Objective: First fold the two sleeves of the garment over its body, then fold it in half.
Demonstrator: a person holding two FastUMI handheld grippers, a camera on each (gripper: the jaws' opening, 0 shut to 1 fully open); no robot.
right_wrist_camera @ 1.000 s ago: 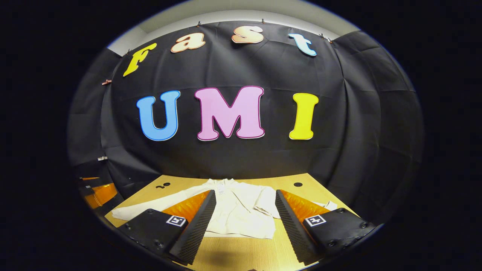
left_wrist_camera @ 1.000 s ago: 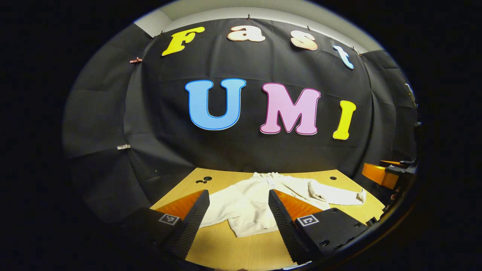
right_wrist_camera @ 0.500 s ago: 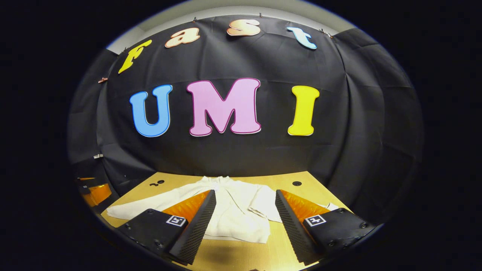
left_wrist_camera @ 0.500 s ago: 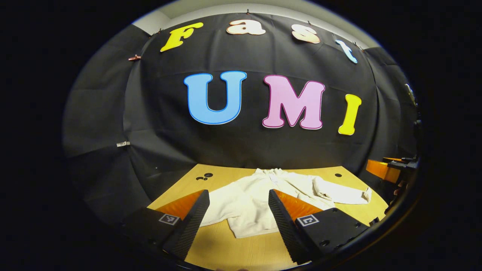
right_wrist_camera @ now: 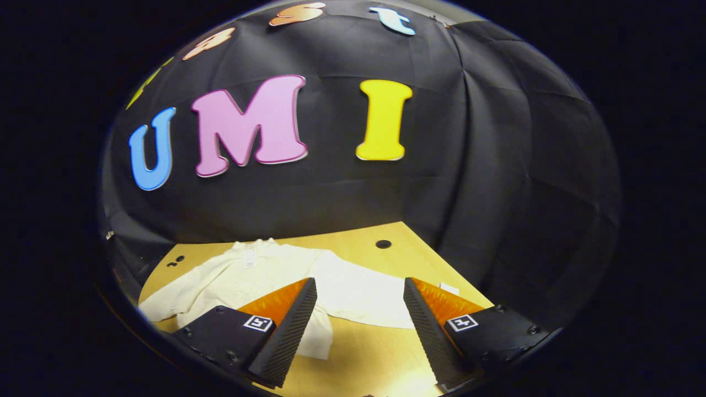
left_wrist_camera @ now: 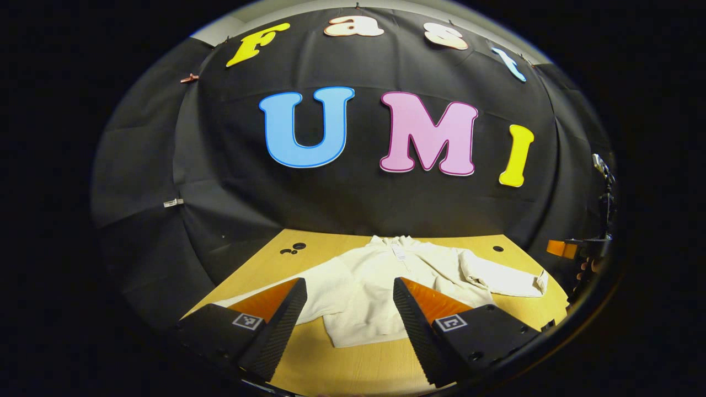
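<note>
— Nearest the garment (left_wrist_camera: 369, 292), on the hem side: left gripper (left_wrist_camera: 345, 325), fingers (left_wrist_camera: 281, 325) spread apart, gripping nothing, above the bench (left_wrist_camera: 358, 369).
— And in the right gripper view?
— Right gripper (right_wrist_camera: 358, 325) over the garment's right sleeve (right_wrist_camera: 358, 292), fingers (right_wrist_camera: 289, 331) likewise apart, empty.
— The garment itself?
— Flat on the bench, both sleeves stretched outward, not yet folded. Collar on the far side, toward the wall. Beyond the collar, small holes (left_wrist_camera: 292, 249) in the bench.

— Behind? Black cloth wall (left_wrist_camera: 342, 204), creased, clipped up along the top.
— Below? Light wooden table (right_wrist_camera: 397, 259), with a round hole (right_wrist_camera: 383, 243) near the far edge and small holes (left_wrist_camera: 293, 248) at the left corner.
</note>
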